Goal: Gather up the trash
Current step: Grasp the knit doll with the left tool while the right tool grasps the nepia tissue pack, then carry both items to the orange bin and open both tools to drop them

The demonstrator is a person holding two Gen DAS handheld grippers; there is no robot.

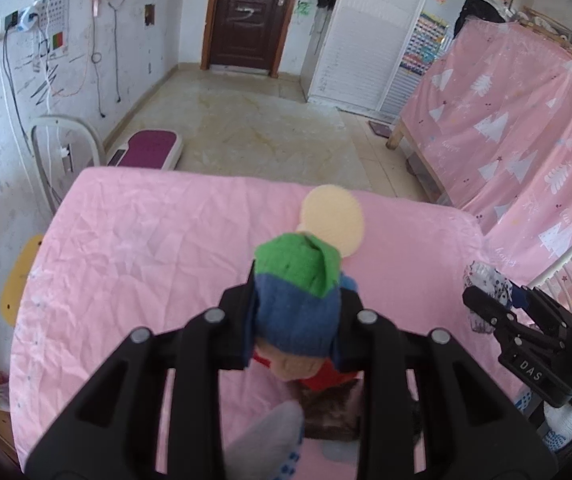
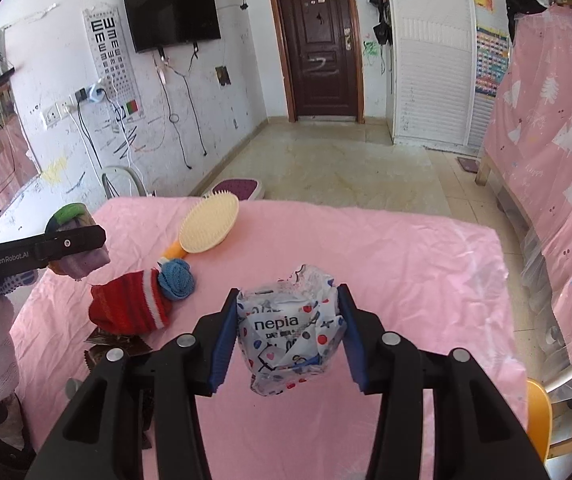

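My left gripper [image 1: 296, 312] is shut on a rolled green-and-blue sock [image 1: 300, 286] and holds it above the pink table [image 1: 146, 240]. It also shows at the left of the right wrist view [image 2: 76, 242]. My right gripper [image 2: 288, 322] is shut on a crumpled white "nepia" tissue wrapper [image 2: 292, 330] and holds it above the table [image 2: 406, 280]. It also shows in the left wrist view [image 1: 486, 300] at the right edge, with the wrapper [image 1: 488, 280] in it.
On the table lie a cream hairbrush [image 2: 208, 226], a red striped sock [image 2: 130, 306], a blue sock ball [image 2: 178, 278] and a dark wrapper [image 2: 116, 346]. A white chair [image 1: 62, 148] stands at the left, a pink-draped bed [image 1: 526, 120] at the right.
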